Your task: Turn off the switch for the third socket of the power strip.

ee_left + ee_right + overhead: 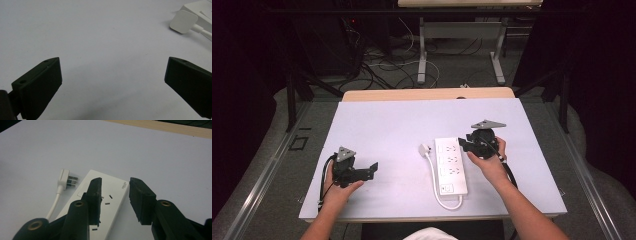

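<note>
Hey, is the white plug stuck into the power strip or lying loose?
Loose: the plug lies on the table beside the power strip, prongs bare.

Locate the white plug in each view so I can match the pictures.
High view: the plug lies mid-table, just left of the power strip.
Left gripper view: top right corner, flat back showing, cord running off right.
Right gripper view: left of centre, prongs pointing at the strip.
Shared landmark: the power strip beside it.

A white sheet (387, 125) covers the wooden desk (427, 94). Beyond it, grey floor (462, 70) with tangled cables (382, 67) and the metal legs of a second table (459, 30). Dark curtains (602, 75) close both sides.
</note>
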Demonstrator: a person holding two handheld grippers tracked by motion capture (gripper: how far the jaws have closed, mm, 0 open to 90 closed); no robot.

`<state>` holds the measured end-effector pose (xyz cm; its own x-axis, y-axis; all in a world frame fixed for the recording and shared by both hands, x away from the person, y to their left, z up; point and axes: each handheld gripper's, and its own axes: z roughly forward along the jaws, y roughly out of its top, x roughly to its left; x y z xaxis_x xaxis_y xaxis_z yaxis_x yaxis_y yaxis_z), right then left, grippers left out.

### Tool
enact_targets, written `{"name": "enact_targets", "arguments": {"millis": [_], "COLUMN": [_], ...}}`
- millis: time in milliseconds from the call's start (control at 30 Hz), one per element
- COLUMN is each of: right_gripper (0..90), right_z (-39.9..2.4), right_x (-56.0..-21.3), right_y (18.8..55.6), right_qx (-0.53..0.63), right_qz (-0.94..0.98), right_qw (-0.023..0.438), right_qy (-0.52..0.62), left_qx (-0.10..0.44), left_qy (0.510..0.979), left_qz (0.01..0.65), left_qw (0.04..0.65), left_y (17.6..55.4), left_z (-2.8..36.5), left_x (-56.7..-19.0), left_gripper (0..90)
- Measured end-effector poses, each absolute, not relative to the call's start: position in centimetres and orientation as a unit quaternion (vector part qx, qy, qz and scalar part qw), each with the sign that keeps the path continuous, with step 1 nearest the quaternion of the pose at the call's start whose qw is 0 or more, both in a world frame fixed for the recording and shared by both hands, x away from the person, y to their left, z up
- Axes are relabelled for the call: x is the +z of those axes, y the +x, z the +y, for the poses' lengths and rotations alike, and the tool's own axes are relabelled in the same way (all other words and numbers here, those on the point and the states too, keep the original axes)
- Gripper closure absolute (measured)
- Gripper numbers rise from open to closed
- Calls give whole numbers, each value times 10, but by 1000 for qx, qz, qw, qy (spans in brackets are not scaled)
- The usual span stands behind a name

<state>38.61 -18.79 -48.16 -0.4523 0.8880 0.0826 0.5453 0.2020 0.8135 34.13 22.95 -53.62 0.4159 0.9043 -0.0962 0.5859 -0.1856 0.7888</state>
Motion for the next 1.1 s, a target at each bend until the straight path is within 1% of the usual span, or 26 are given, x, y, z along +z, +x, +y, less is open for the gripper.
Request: {"name": "enact_targets", "arguments": {"millis": [433, 800, 933, 1100], "right_gripper": [679, 748, 789, 817], "right_z": [-170, -156, -149, -144], "right_x": [-485, -489, -493, -497], "right_y": [399, 410, 416, 420], "right_qx": [401, 394, 390, 384], "right_qz": [758, 770, 775, 778], "right_qw": [207, 201, 192, 184], "right_qy": [471, 460, 459, 462], "left_qx": [201, 201, 201, 199], "left_qy": [744, 744, 744, 744], "left_qz": [501, 500, 500, 501], "left_qw": [394, 396, 395, 394], "left_y": [341, 342, 342, 342], "left_z": [230, 229, 230, 230], "left_x": [-536, -537, -537, -537], "left_gripper": [10, 10, 10, 10]}}
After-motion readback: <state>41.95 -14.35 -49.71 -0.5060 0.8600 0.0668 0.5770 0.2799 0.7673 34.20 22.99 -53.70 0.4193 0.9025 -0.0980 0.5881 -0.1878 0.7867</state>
